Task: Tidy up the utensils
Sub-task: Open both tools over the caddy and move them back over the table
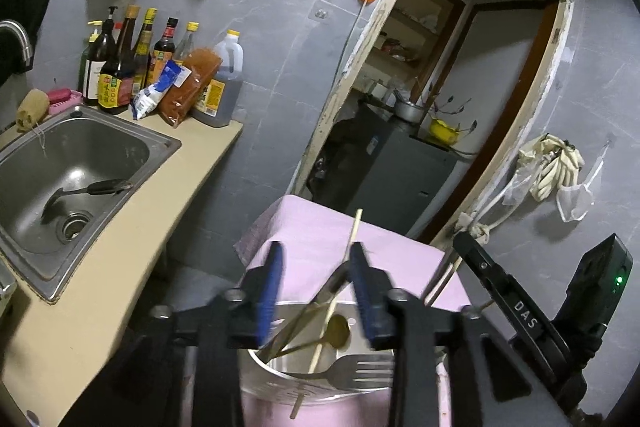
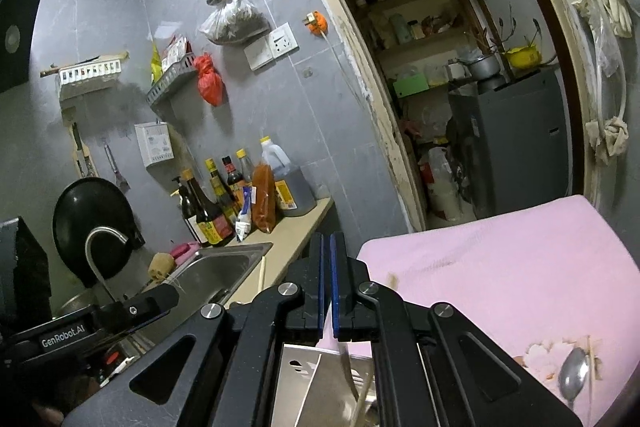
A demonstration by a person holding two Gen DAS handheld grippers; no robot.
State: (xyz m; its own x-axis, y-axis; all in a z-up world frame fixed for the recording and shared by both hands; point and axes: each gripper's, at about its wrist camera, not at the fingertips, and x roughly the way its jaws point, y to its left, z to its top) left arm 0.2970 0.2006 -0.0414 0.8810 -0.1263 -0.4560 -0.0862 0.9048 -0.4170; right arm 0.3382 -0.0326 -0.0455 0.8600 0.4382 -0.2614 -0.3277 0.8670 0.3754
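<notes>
Left gripper: black frame, blue-padded fingers standing apart; a chopstick and a blurred metal handle pass between them, and contact with the pads cannot be told.
Right gripper: blue pads pressed together around the thin metal handle of a utensil, which hangs down towards the holder; blurred, kind unclear.
Holder: round, shiny steel cup with slotted wall, standing on the pink cloth just below the left fingers.
Contents: steel fork lying across the rim, brass-coloured spoon, pale wooden chopsticks leaning out.
Loose spoon: steel, lying on the flower print of the cloth.
Cloth: pink, soft weave, covering a small table.
Writing: "DAS" on the right gripper's side, "GenRobot.AI" on the left one's.
Sink: dull steel basin set in a beige bench, a dark ladle inside.
Bottles: dark glass sauce bottles with yellow labels, unreadable, against grey tiles.
</notes>
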